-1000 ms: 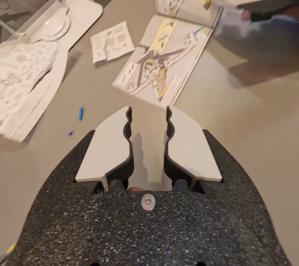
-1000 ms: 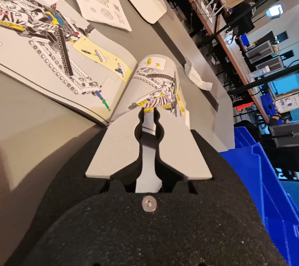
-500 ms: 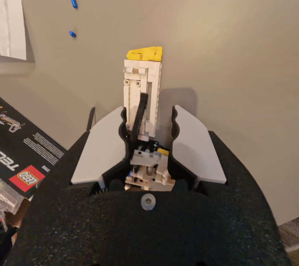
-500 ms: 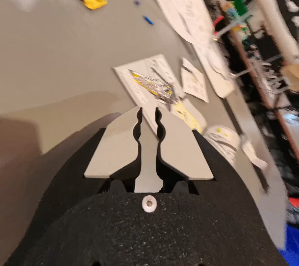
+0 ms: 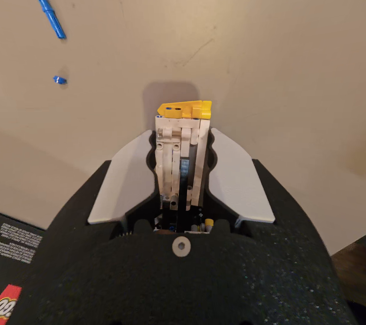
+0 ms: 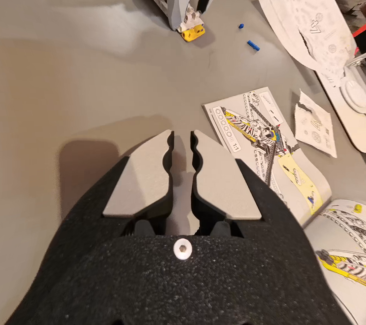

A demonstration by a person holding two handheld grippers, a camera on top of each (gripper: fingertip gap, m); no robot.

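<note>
A white brick assembly (image 5: 178, 157) with a yellow tip (image 5: 186, 109) lies on the tan table, lengthwise between my left fingers. My left gripper (image 5: 181, 130) is shut on it, with both black pads against its sides. The right wrist view shows the same gripper (image 6: 188, 18) at the top, down on the assembly (image 6: 193, 18), whose yellow tip (image 6: 193, 33) sticks out in front. My right gripper (image 6: 182, 133) hovers above bare table with a narrow gap between its fingers and nothing in it. An open instruction booklet (image 6: 257, 147) lies just to its right.
Two loose blue pins (image 5: 51, 15) (image 5: 59, 80) lie left of the assembly; they also show in the right wrist view (image 6: 253, 45) (image 6: 241, 26). A black box (image 5: 17, 240) sits at the lower left. Torn white paper bags (image 6: 309, 18) (image 6: 315, 133) lie at the right. The tips of one gripper are about 20 cm away from the tips of the other.
My left gripper moved from over the booklet to the brick assembly, straddled it and closed in on its sides. My right gripper pulled away from the booklet's curled page and now looks across the table.
</note>
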